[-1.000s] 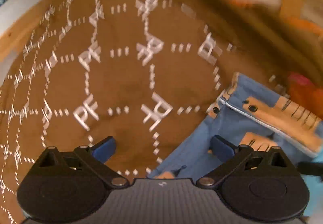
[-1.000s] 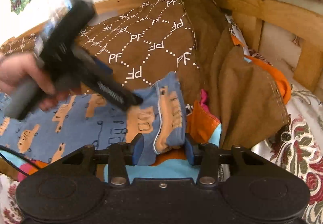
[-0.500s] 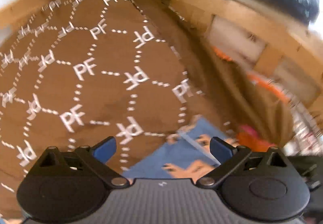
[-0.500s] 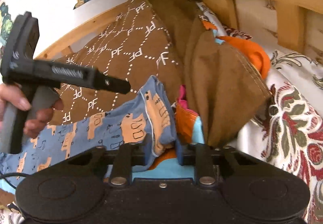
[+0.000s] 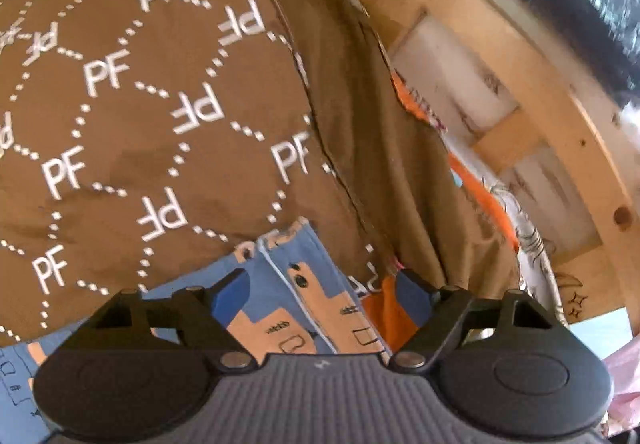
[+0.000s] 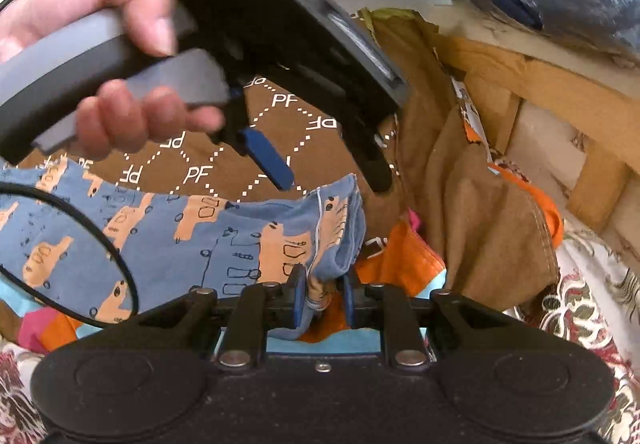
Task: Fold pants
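The pants (image 6: 160, 240) are small, of soft blue cloth printed with orange vehicle shapes outlined in black, and a thin white seam runs near one edge. They lie spread out flat toward the left of the right wrist view, their right end bunched and folded over on itself. In the left wrist view that same end (image 5: 296, 296) shows its white seam running lengthwise along the blue cloth.

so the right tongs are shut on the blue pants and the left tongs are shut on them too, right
Not quite. The right tongs are shut on a bunched end of the blue pants, as the right wrist view shows. But the left tongs are open, their fingers apart above the pants, as the left wrist view shows.
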{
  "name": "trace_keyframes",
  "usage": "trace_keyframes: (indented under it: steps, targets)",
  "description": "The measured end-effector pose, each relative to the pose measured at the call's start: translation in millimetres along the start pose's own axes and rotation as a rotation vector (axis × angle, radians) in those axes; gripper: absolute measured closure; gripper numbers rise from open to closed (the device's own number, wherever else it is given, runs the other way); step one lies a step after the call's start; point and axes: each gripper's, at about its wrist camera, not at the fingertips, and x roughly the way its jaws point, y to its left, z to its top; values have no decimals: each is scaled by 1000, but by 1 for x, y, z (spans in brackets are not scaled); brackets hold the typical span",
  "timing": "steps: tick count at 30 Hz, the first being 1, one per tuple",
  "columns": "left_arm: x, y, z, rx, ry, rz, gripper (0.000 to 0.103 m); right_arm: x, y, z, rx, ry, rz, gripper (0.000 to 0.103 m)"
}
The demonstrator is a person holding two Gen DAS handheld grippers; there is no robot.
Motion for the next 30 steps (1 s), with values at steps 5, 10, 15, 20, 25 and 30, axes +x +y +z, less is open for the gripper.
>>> trace_keyframes:
  steps: [5, 10, 15, 20, 25, 30]
  targets:
    - [8, -10, 3, 17, 24, 53, 51, 2, 18, -3, -100, -1, 10, 82]
    - [14, -1, -3, -14, 27, 61, 96, 5, 12, -2, -54, 16, 21, 80]
    - [8, 18, -11, -77, -6, -21, 97, 6, -5, -1, 45, 24, 26, 52]
    - [3, 30, -16, -101, -22, -63, 97, 13, -16, -2, 148, 40, 82, 52]
    - [2, 35, -12, -124, -21, -91, 93, 21, -25, -2, 215, 32, 92, 87]
    - [-3, 34, -10, -168, -14, -85, 36, 6, 13, -1, -67, -77, -11, 89]
